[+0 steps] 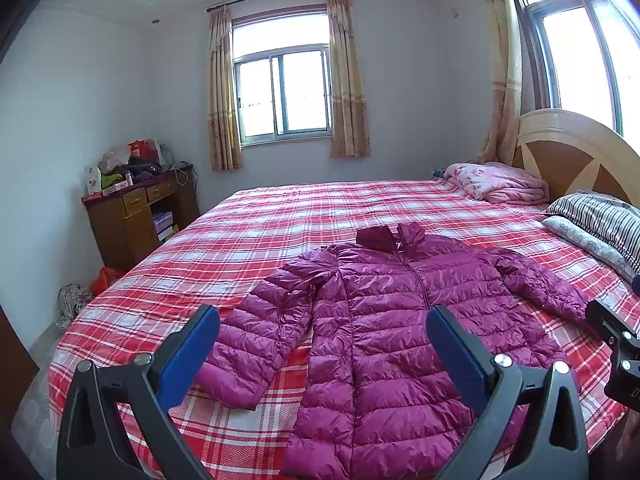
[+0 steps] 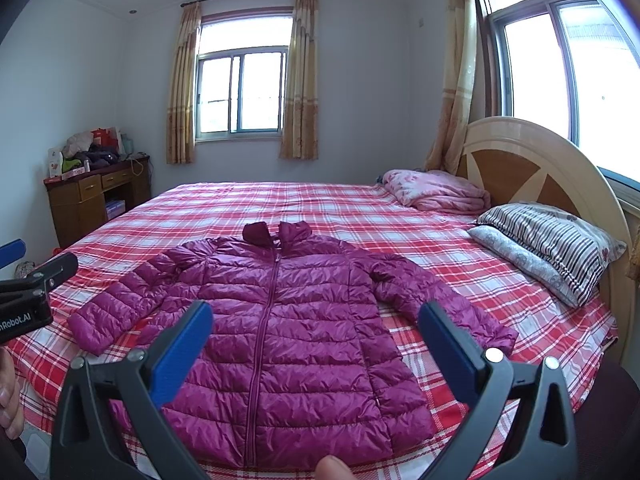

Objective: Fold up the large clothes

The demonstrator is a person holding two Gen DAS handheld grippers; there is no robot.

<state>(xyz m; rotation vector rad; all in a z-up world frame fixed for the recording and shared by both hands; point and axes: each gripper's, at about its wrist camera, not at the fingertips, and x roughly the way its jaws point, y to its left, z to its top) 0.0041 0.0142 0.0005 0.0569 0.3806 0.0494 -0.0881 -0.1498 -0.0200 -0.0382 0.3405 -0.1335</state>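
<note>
A magenta quilted puffer jacket (image 2: 280, 332) lies flat, zipped, sleeves spread toward 9 and 3 o'clock, on a red plaid bedspread (image 2: 400, 216). The left gripper (image 1: 322, 344) and the right gripper (image 2: 316, 340) hover released, empty. The slick fabric may slip from a shallow pinch.

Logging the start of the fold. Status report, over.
Left gripper open, right gripper open, both empty above the bed. Purple jacket flat, zipped, sleeves spread, not yet folded. Pillows and pink blanket lie apart from it.
</note>
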